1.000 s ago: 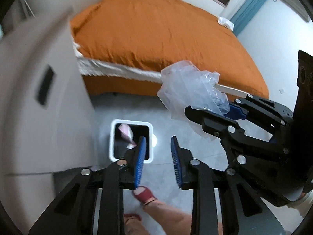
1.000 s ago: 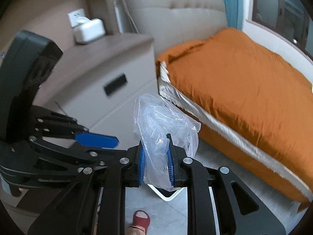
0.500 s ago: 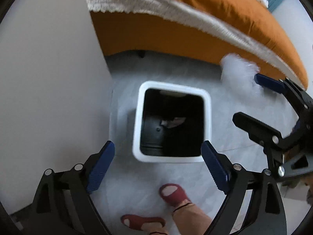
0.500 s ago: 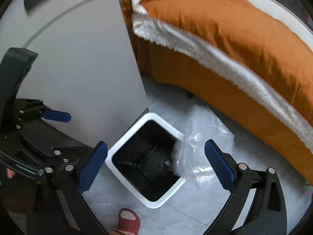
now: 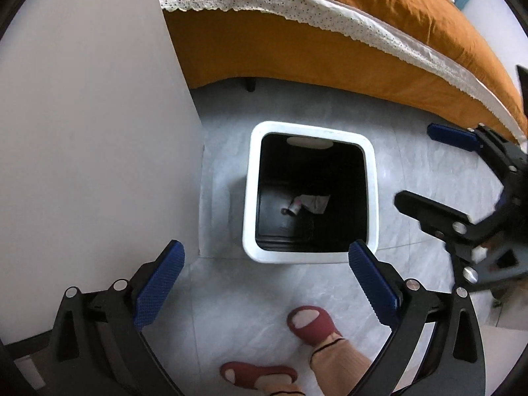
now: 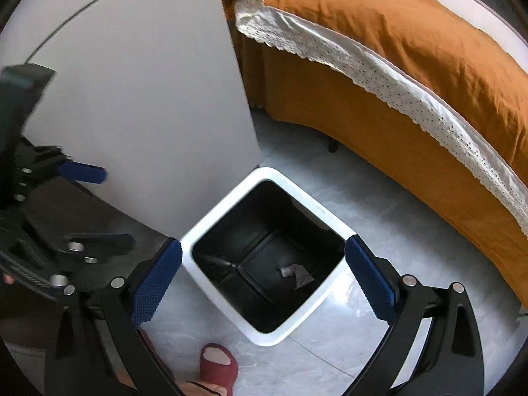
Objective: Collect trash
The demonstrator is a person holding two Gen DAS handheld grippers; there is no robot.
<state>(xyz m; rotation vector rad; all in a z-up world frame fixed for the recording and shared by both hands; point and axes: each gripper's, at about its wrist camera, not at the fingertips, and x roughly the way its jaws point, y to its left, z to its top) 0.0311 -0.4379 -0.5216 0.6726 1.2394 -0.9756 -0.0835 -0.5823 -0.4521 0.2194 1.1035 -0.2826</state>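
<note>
**Both grippers hanging wide open over the bin**

Biggest thing in the room is the bed with the burnt-orange cover and white lace-trimmed sheet [image 5: 330, 10], running across the far side and off to the right. On the left sits a tall pale grey cabinet side panel [image 5: 92, 115], with the square white-rimmed plastic trash bin with a black inside [image 5: 310, 259] standing on the grey marbled tile floor [image 5: 231, 313] just beside its corner.

The left gripper with blue ribbed pads [image 5: 264, 283] hovers above the near edge of the bin, its tongs spread wide with nothing between them. The right gripper, same black frame and blue pads [image 6: 263, 277], is also spread wide and holding nothing, looking straight down into the bin.

Near the bottom edge, the person's feet in dark red open-toe slippers [image 5: 312, 325] stand close to the bin.

Smallest bit: the crumpled pale scrap of trash [image 5: 308, 204] lies on the black bottom of the bin.
</note>
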